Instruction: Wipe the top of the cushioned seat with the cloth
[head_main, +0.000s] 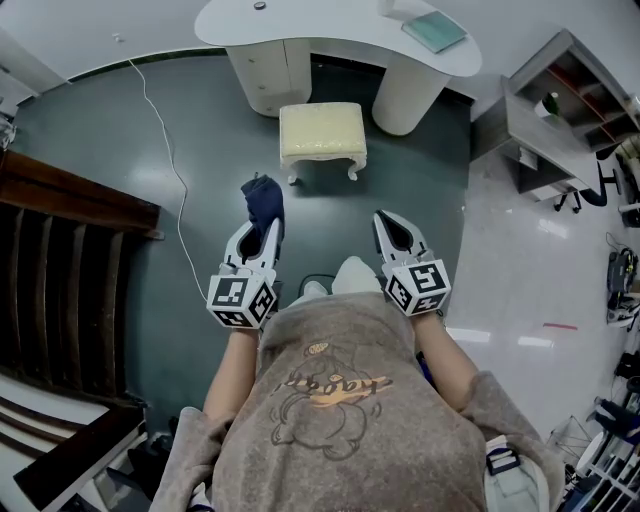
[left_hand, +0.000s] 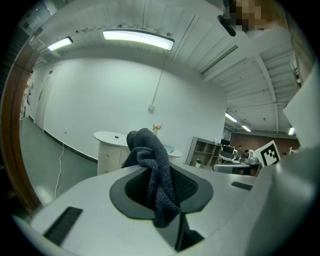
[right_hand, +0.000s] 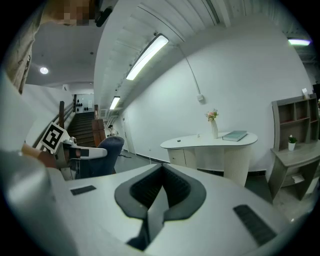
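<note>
The person is standing well short of the seat (head_main: 322, 132), which is sitting on the dark floor (head_main: 200, 120) at the far side, just in front of the white bench (head_main: 320, 25), so the step in hand is, by my reading, bringing the cloth (head_main: 262, 198) up to it. The left claw (head_main: 258, 232) is clenching the dark cloth, which is bunching out past the jaw tips and drooping over them in the left gripper view. To do this well, the person is likely needing to walk close, tip that claw steeply down so the loose bunch meets the cushion first, and press lightly enough that the hard tips are not scraping the top. Sweeping in overlapping passes from one edge to the other while keeping the clamp firm should be stopping the cloth from slipping free. The right claw (head_main: 398, 232) is clenched on nothing, its jaws meeting, and is best kept aside. Both claws are being held side by side in front of the waist, elbows bent, pointing toward the far wall and about level.
</note>
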